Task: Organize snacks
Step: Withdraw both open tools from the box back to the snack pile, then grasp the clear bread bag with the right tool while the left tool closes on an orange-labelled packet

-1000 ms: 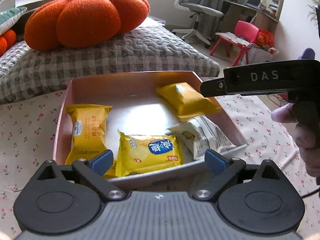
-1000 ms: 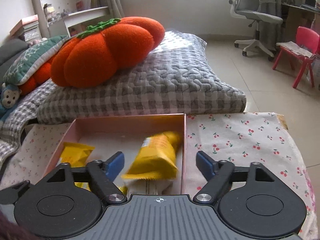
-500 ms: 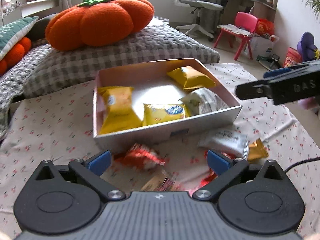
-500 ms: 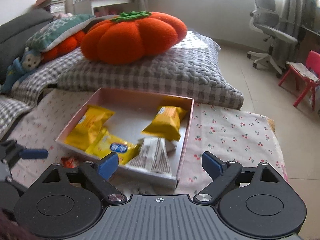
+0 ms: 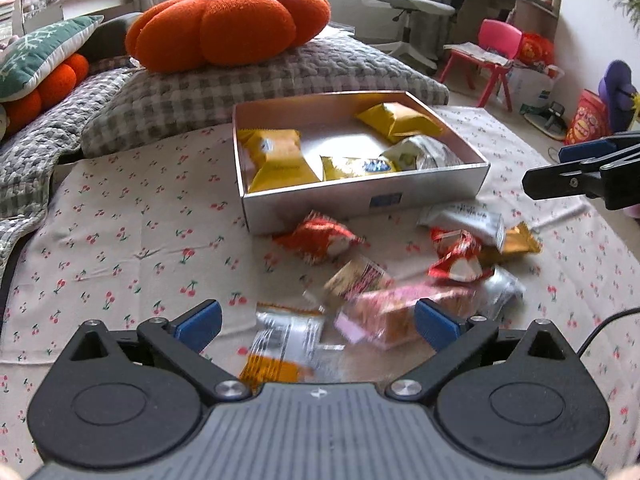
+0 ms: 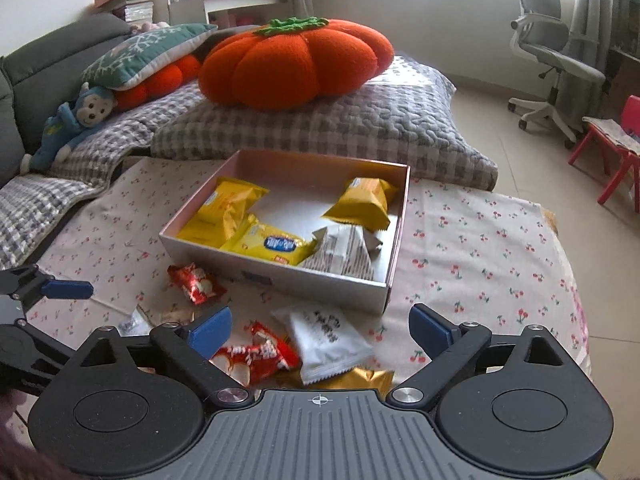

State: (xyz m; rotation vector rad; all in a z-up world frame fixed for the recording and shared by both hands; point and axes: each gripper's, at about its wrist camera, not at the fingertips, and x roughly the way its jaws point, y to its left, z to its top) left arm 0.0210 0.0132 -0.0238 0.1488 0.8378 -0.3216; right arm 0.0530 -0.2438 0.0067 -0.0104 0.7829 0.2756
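Both grippers hang over the loose snacks on the cherry-print cloth point(image 5: 132, 220), short of the box point(image 6: 280, 280), which lies ahead of them with four packets already in it. Right gripper point(image 6: 320, 326): jaws opening, spread wide, nothing between the pads; directly under and ahead of it sit a white packet point(image 6: 330, 340), a red packet point(image 6: 256, 356) toward its left finger, and a gold wrapper point(image 6: 360, 378) tucked beneath the white one. Left gripper point(image 5: 316, 322): released, empty; below it a pink packet point(image 5: 400, 308) near its right finger and a clear-and-orange sachet point(image 5: 284, 344) between the fingers (both blurred, details uncertain). Step in hand, as I judge it: pick the next loose snack. For the right gripper the white packet looks the best choice, since it lies uppermost and clear. Come down square over its middle, straddle the narrow width, and close on the body, not the crimped edge, so it does not slip. Watch that the gold wrapper underneath is not pinched along with it. Keep the two grippers apart; they work the same pile. Drop it in the bare middle of the box floor point(image 6: 296, 208).
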